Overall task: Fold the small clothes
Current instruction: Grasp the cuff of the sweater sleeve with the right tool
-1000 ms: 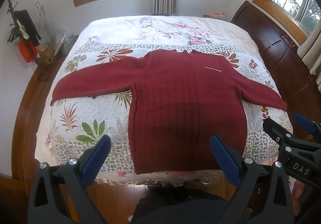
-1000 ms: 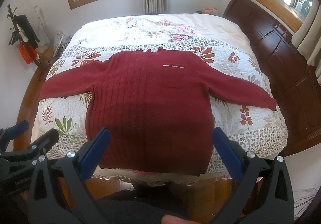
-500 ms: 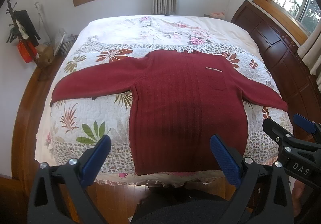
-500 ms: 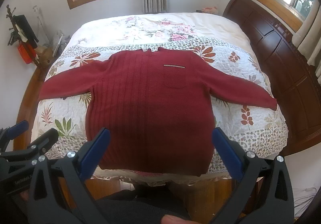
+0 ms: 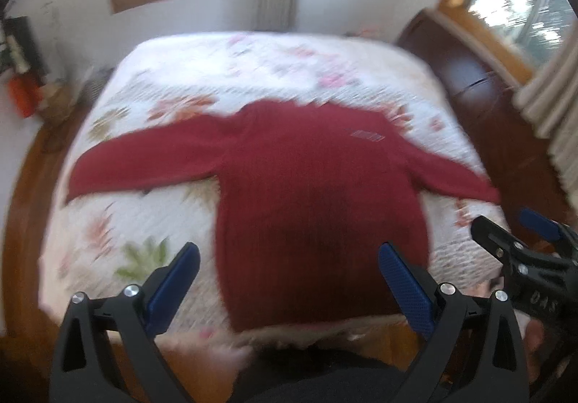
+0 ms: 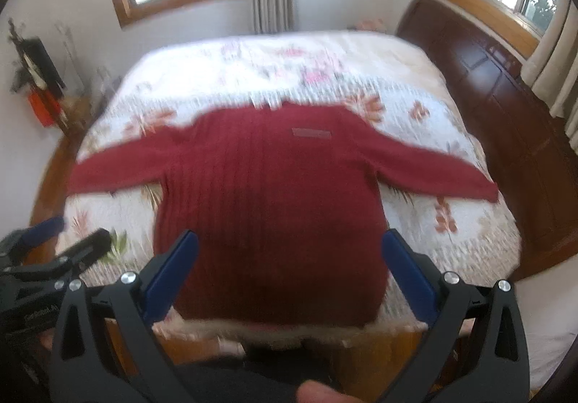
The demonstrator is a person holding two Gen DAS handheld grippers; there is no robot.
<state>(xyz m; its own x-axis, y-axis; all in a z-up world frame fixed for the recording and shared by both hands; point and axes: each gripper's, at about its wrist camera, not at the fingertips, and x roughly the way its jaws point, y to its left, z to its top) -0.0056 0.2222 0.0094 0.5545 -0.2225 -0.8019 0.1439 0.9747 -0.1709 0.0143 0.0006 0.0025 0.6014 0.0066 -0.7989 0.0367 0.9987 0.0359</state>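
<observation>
A dark red knitted sweater [image 5: 318, 186] [image 6: 271, 193] lies flat on the bed, front up, both sleeves spread out sideways and its hem at the near edge. My left gripper [image 5: 289, 262] hangs open above the hem with nothing between its blue pads. My right gripper [image 6: 289, 251] is open too, over the lower body of the sweater. Each gripper also shows at the edge of the other's view: the right gripper [image 5: 520, 240] at the right, the left gripper [image 6: 61, 240] at the left. Both views are blurred by motion.
The bed carries a floral quilt [image 5: 119, 222] [image 6: 451, 222]. A dark wooden headboard [image 6: 505, 107] runs along the right side. Cluttered items with something orange [image 5: 23, 96] stand by the left wall. Wooden floor [image 5: 25, 222] borders the bed. A finger [image 6: 321, 394] shows at the bottom.
Both grippers have moved forward and down toward the sweater, so it looks larger and the views are blurred. The sweater itself has not moved.
</observation>
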